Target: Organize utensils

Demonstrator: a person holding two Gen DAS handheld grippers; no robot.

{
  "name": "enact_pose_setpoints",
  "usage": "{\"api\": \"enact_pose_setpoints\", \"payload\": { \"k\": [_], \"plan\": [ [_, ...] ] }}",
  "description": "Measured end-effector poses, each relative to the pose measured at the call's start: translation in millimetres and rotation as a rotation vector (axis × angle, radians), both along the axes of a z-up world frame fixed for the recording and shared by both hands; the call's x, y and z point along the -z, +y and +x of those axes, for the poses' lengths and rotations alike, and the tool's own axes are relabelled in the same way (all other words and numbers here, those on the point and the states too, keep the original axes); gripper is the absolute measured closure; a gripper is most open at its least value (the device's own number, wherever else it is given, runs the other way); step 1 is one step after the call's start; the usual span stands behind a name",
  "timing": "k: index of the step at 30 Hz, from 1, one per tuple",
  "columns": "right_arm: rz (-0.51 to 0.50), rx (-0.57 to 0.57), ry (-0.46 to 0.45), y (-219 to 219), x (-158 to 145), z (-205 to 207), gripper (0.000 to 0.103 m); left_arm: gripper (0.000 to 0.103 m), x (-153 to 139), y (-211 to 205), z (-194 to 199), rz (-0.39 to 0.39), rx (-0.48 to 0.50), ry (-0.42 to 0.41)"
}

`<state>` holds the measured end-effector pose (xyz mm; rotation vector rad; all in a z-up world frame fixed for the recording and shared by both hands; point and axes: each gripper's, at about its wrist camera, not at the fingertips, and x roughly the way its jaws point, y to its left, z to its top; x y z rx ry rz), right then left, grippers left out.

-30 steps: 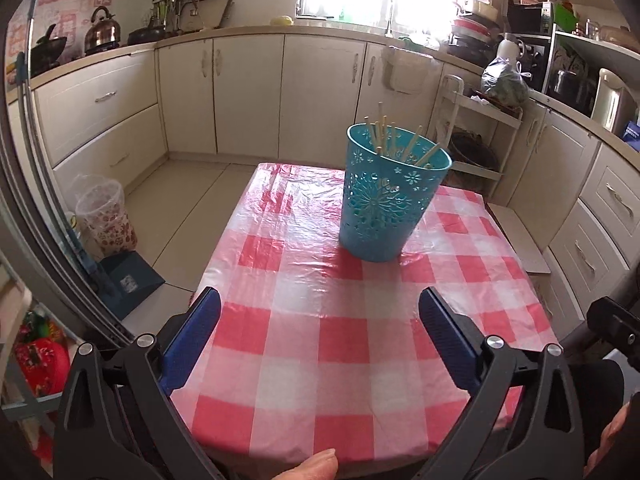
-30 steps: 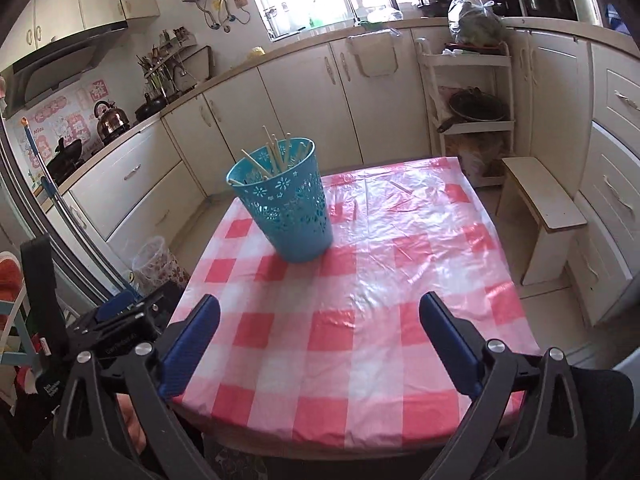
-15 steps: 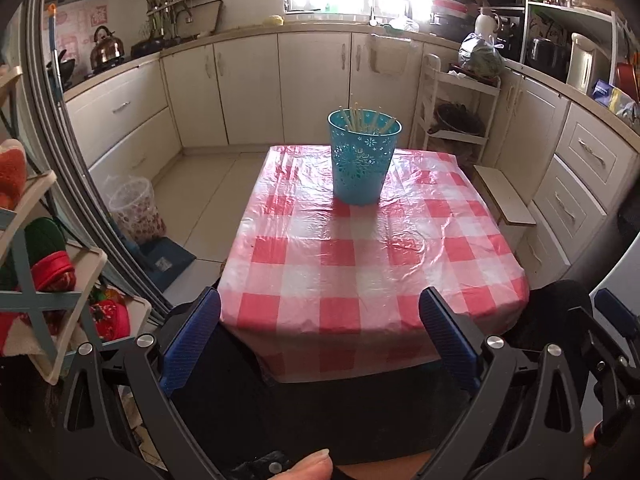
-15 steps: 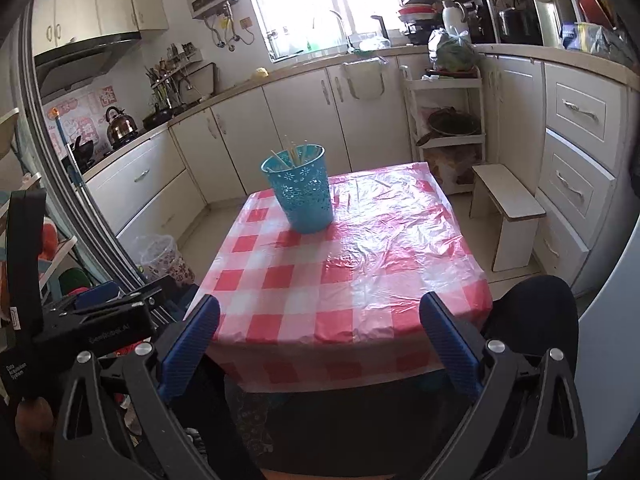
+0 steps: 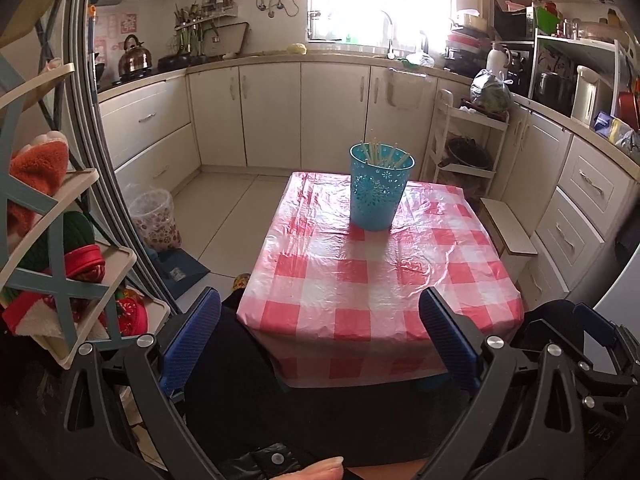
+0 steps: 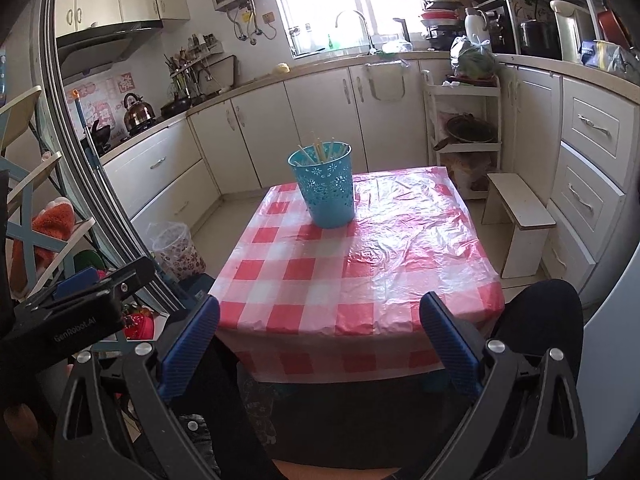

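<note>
Left wrist view: the left gripper (image 5: pixel 320 334) hangs off the near edge of the table (image 5: pixel 376 280), jaws spread wide and empty. The cup (image 5: pixel 378 186) stands upright toward the far end, well apart from the gripper, with chopsticks (image 5: pixel 384 154) poking above its rim. The cup looks light and top-heavy, so a careless reach could tip it, and the glossy cloth (image 5: pixel 424 264) may let it slide. How many sticks it holds is too fine to count.

Right wrist view: the right gripper (image 6: pixel 320 330) is likewise wide apart and holds nothing. The cup (image 6: pixel 324 184) sits far-left on the table (image 6: pixel 400 272). Glare on the cloth (image 6: pixel 416 240) possibly hides a stray utensil; I see none. The left gripper's body crowds the lower left corner.
</note>
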<state>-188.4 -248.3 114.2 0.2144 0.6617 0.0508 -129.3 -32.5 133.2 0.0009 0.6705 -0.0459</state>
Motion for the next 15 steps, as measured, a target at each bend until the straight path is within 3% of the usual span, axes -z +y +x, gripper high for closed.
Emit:
{"api": "enact_pose_setpoints", "payload": {
  "k": [15],
  "plan": [
    [-0.008, -0.007, -0.003, 1.5, -5.2, -4.3, 0.007, 0.008, -1.7, 0.6, -5.1, -0.005, 0.007, -0.016]
  ]
}}
